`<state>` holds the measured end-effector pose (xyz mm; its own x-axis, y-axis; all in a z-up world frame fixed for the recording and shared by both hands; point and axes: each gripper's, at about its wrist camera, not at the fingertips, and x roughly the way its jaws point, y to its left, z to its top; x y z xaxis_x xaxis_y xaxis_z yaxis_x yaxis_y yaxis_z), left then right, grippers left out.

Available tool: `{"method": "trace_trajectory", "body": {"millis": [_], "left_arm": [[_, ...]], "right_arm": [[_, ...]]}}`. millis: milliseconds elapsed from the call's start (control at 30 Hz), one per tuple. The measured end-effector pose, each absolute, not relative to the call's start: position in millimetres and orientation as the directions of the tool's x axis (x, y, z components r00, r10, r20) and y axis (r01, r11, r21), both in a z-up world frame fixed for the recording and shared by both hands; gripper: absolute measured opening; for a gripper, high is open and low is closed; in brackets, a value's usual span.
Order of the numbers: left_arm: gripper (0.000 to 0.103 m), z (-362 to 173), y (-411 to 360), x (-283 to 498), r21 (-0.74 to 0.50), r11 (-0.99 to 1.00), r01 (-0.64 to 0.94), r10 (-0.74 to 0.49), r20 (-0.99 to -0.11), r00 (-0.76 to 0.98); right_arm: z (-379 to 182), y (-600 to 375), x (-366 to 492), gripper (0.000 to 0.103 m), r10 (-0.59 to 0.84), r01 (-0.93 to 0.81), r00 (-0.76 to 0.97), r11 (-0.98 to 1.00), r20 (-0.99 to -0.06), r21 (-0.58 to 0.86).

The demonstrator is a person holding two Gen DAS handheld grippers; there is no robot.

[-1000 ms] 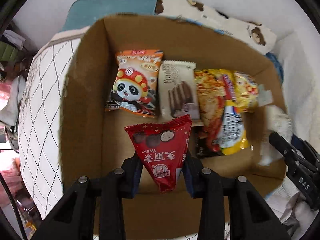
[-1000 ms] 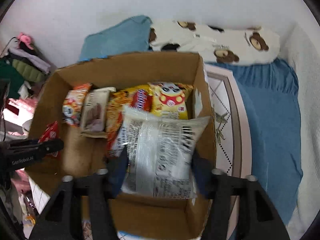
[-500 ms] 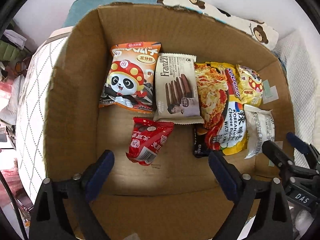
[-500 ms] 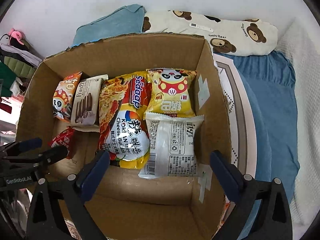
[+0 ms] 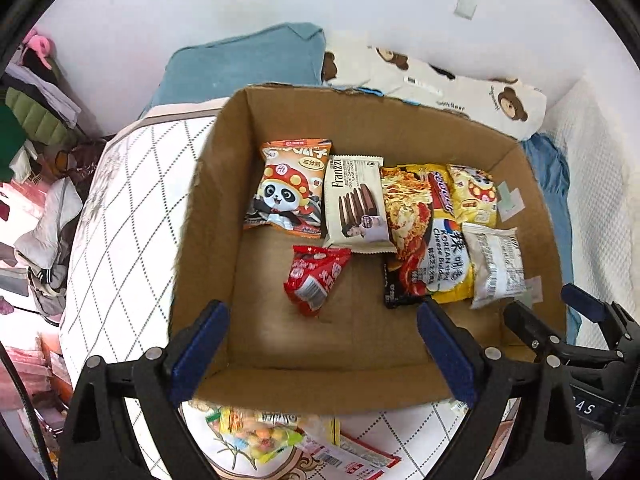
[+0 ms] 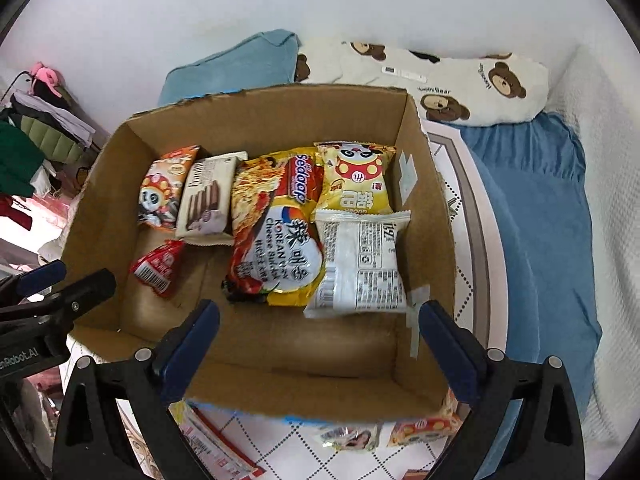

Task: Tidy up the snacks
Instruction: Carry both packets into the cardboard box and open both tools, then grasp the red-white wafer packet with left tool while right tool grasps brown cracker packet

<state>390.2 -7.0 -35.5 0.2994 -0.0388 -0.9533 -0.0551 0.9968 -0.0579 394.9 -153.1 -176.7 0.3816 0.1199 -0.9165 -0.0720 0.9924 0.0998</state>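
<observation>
1. the left tongs [image 5: 322, 350] hang over the near wall of the cardboard box [image 5: 280, 120], spread wide and holding nothing.
2. the right tongs [image 6: 320, 346] hang over the same near wall further right, also spread wide and holding nothing.
3. the red triangular packet [image 5: 316, 278] lies on the box floor near the left side, apart from both tongs, its upper corner just below the back row.
4. along the back of the box, left to right: the orange panda packet [image 5: 288, 188], the white franzzi wafer packet [image 5: 356, 206] just beside it, then the yellow noodle packet [image 5: 426, 232], and the small yellow panda packet [image 5: 474, 194].
5. the clear white packet [image 6: 362, 262] lies in front of the small yellow panda packet, touching the right edge of the noodle packet.
6. the box sits on a bed with a white quilted cover [image 5: 120, 240]; a blue pillow [image 6: 236, 64] and a bear-print pillow [image 6: 440, 76] lie behind it.
7. more snack packets [image 5: 260, 436] lie on the cover just outside the near wall.
</observation>
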Motion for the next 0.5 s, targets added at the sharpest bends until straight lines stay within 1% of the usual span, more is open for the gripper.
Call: {"method": "trace_trajectory", "body": {"millis": [300, 500], "left_arm": [[0.096, 5.0, -7.3, 334.9, -0.045, 0.998, -0.051, -0.017, -0.896, 0.444], [0.096, 22.4, -4.9, 301.9, -0.045, 0.998, -0.046, -0.016, -0.868, 0.496]], "right_arm": [[-135.4, -150.1, 340.0, 0.102, 0.109, -0.085, 0.510, 0.993, -0.853, 0.076], [-110.8, -151.3, 299.8, 0.102, 0.115, -0.085, 0.564, 0.993, -0.818, 0.082]]}}
